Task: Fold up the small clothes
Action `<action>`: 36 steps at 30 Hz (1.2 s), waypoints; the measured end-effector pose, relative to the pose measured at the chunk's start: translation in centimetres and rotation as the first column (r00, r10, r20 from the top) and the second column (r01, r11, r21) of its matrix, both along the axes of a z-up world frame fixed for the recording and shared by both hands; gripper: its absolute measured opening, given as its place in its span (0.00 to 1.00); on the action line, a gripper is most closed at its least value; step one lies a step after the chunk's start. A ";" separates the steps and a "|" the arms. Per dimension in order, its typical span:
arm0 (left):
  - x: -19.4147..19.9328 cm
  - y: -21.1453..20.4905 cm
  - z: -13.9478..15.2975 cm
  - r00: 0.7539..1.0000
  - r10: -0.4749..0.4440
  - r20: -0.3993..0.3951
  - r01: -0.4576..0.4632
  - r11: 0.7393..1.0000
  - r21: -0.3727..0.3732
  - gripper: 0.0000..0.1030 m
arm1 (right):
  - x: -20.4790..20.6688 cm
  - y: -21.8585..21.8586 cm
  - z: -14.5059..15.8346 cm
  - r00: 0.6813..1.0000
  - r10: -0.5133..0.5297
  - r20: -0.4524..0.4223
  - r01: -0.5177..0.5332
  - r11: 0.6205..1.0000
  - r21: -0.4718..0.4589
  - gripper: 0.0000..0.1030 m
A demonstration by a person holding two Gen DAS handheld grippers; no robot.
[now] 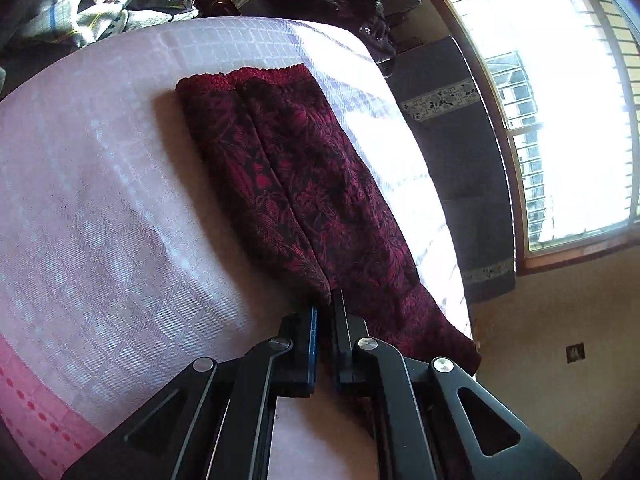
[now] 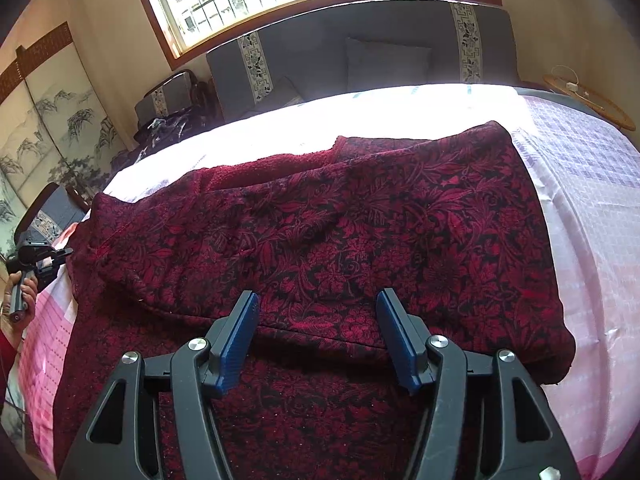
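while spread apart, right tool [image 2: 318, 300] over red garment [image 2: 320, 220]

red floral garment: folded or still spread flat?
Partly folded. The red floral garment has a layer doubled over itself, its edge crossing near the open right hand-held gripper.

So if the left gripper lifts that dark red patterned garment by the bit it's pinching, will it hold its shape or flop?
Probably flop: the red garment lies in soft folds on the bedspread, so it likely drapes from the left gripper. It looks like thick knit, so perhaps heavyish. The textured weave seems unlikely to slip. The right gripper is open above it.
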State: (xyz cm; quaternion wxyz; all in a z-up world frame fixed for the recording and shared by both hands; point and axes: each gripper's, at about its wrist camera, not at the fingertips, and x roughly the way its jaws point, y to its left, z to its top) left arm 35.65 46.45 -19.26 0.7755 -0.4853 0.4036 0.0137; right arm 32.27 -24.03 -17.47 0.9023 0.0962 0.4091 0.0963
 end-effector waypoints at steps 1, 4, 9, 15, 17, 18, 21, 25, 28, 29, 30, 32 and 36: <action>-0.4 -0.5 0.7 0.999 0.007 0.033 -0.008 0.999 0.038 0.05 | 0.0 0.0 0.0 1.000 0.000 0.000 0.000 1.000 0.002 0.56; -1.4 -3.7 4.6 0.989 -0.022 0.149 0.001 0.990 0.138 0.05 | -0.2 -0.7 0.1 1.000 -0.013 0.008 0.013 0.999 0.036 0.56; -1.5 -14.9 14.1 0.920 -0.275 0.280 0.178 0.928 0.328 0.05 | -0.5 -2.6 0.2 0.998 -0.053 0.025 0.050 0.990 0.128 0.56; -2.5 -32.4 20.1 0.739 -0.575 0.350 0.415 0.799 0.435 0.05 | -0.8 -3.6 0.3 0.996 -0.071 0.045 0.062 0.980 0.190 0.58; -2.5 -37.6 19.4 0.690 -0.639 0.340 0.490 0.758 0.430 0.05 | -1.1 -4.6 0.3 0.994 -0.098 0.051 0.082 0.965 0.249 0.59; -2.5 -40.2 18.7 0.669 -0.668 0.325 0.515 0.732 0.446 0.05 | -1.2 -5.3 0.2 0.992 -0.115 0.052 0.096 0.954 0.282 0.59; -2.0 -46.7 15.2 0.624 -0.739 0.253 0.592 0.659 0.464 0.05 | -1.3 -6.7 0.0 0.987 -0.152 0.046 0.127 0.928 0.351 0.59; -2.4 -52.3 10.6 0.569 -0.802 0.181 0.633 0.568 0.526 0.05 | -1.4 -7.3 -0.1 0.986 -0.159 0.046 0.129 0.913 0.388 0.59; -4.2 -53.1 9.9 0.568 -0.802 0.184 0.609 0.560 0.562 0.16 | -1.3 -7.3 0.0 0.987 -0.150 0.052 0.118 0.913 0.392 0.60; -4.7 -52.7 10.0 0.572 -0.797 0.193 0.609 0.570 0.551 0.29 | -1.3 -7.2 0.0 0.988 -0.147 0.056 0.113 0.913 0.392 0.61; -5.6 -52.1 10.0 0.576 -0.792 0.203 0.609 0.581 0.540 0.58 | -1.3 -7.2 0.1 0.988 -0.144 0.059 0.110 0.913 0.394 0.62; -6.9 -50.7 10.3 0.604 -0.765 0.224 0.568 0.610 0.552 0.91 | -1.4 -7.1 0.1 0.988 -0.141 0.062 0.105 0.911 0.400 0.63; -8.7 -46.3 10.7 0.676 -0.676 0.293 0.467 0.700 0.540 0.92 | -1.8 -8.3 -0.2 0.987 -0.142 0.073 0.093 0.884 0.458 0.65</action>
